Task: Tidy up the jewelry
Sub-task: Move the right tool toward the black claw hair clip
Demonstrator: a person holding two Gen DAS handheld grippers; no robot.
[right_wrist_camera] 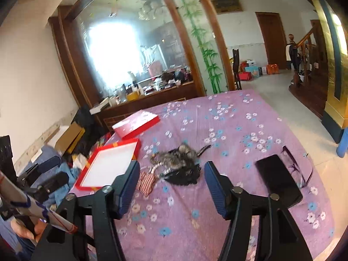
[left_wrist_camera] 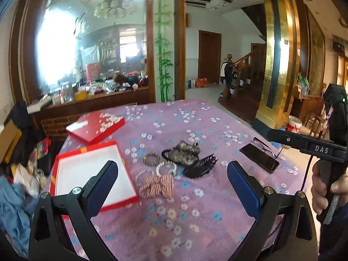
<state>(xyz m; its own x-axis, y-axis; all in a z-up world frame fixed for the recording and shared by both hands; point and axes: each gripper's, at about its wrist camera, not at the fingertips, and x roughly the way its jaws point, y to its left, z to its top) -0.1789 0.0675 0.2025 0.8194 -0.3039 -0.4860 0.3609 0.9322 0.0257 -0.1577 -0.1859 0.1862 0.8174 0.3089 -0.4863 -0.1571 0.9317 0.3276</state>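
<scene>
A pile of accessories lies mid-table: a striped red-and-white bow (left_wrist_camera: 157, 186) (right_wrist_camera: 146, 182), a pearl bracelet (left_wrist_camera: 166, 168), a brown beaded bracelet (left_wrist_camera: 151, 158), a grey furry hair tie (left_wrist_camera: 186, 152) (right_wrist_camera: 178, 155) and a black claw clip (left_wrist_camera: 201, 166) (right_wrist_camera: 184, 177). An open red box with a white lining (left_wrist_camera: 91, 174) (right_wrist_camera: 108, 165) lies to their left. My left gripper (left_wrist_camera: 173, 174) is open and empty, above the table in front of the pile. My right gripper (right_wrist_camera: 171, 174) is open and empty, just short of the pile.
The red box lid (left_wrist_camera: 95, 126) (right_wrist_camera: 136, 124) lies behind the open box. A black phone (left_wrist_camera: 260, 157) (right_wrist_camera: 279, 180) and glasses (left_wrist_camera: 266, 146) (right_wrist_camera: 298, 167) lie at the right. The table has a purple flowered cloth (left_wrist_camera: 195, 213). Clutter sits on the floor to the left.
</scene>
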